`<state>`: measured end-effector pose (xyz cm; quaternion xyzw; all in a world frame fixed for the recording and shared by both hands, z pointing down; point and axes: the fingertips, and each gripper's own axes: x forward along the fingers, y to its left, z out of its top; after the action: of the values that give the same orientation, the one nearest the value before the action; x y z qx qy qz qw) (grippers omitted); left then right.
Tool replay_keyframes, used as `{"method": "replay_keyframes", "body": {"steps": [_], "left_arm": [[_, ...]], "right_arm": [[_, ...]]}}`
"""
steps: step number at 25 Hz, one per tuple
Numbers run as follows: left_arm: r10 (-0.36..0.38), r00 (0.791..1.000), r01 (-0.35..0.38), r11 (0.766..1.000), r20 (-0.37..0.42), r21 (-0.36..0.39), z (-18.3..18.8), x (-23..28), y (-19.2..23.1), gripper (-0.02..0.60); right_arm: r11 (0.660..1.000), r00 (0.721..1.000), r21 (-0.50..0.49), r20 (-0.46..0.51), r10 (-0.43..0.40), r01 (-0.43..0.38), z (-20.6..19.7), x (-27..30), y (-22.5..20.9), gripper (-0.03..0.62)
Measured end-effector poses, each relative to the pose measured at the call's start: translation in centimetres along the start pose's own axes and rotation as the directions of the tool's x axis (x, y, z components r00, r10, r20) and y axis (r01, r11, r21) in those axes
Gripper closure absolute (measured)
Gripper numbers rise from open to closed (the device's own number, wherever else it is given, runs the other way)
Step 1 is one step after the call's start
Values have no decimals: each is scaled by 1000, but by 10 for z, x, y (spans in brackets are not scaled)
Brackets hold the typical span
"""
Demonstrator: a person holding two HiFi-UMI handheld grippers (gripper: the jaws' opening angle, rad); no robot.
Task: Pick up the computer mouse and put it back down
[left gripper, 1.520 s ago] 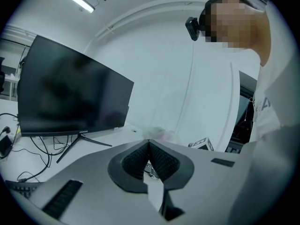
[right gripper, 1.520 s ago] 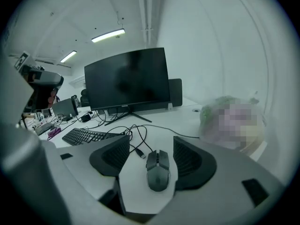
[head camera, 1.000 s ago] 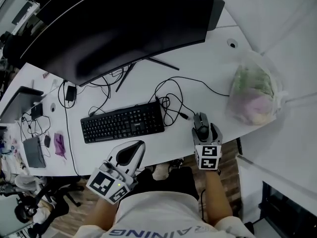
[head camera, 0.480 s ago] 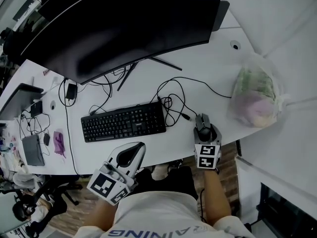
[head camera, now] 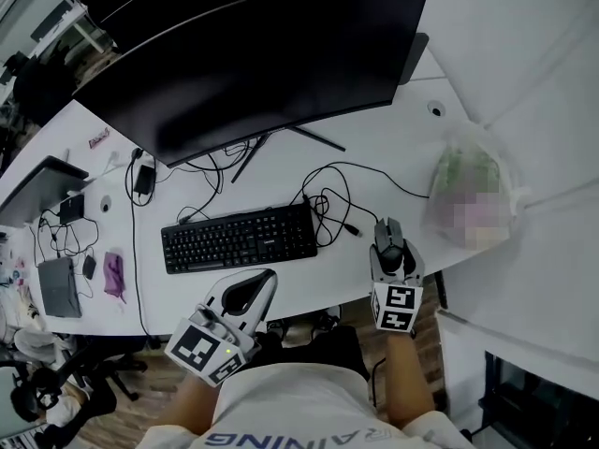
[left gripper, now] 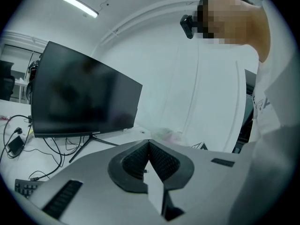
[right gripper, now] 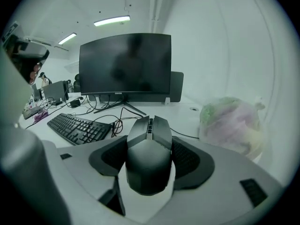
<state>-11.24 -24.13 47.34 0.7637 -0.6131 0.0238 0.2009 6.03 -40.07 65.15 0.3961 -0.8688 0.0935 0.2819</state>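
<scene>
The left gripper (head camera: pixel 258 281) hangs off the desk's (head camera: pixel 393 138) near edge, its jaws pressed together on nothing. The keyboard (head camera: pixel 240 237) lies at its twelve o'clock. Further right, the right gripper (head camera: pixel 391 254) has jaws that have just been closing. They now clamp the flanks of the computer mouse (right gripper: pixel 148 156), which sits centred between the pads. Its nose points to twelve o'clock, and it lies at four o'clock from the keyboard.

The pick-up seems in hand, though I cannot tell whether the mouse has cleared the desk. The next move calls for a level lowering, then release. A plastic bag (head camera: pixel 468 195) lies at two o'clock from the mouse.
</scene>
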Motion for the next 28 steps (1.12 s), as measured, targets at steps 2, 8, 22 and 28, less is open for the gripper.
{"method": "replay_keyframes", "body": {"steps": [2,8,22,28], "left_arm": [[-4,1000,4,1000,29,1,8,-5,0,577],[-21,996,17,999,92,45,29,-24,-1,577],[-73,985,43,981,156,190,49,-51,-18,577],[-107,975,66,977,195,205,61,-57,-21,577]], "right_arm": [[1000,1000,-6,30,-7,8,17,-10,1,295],[999,991,-12,130,-31,33,67,-50,6,295],[998,949,-40,314,-31,46,145,-132,31,295],[997,918,-46,395,-40,63,174,-168,38,295]]}}
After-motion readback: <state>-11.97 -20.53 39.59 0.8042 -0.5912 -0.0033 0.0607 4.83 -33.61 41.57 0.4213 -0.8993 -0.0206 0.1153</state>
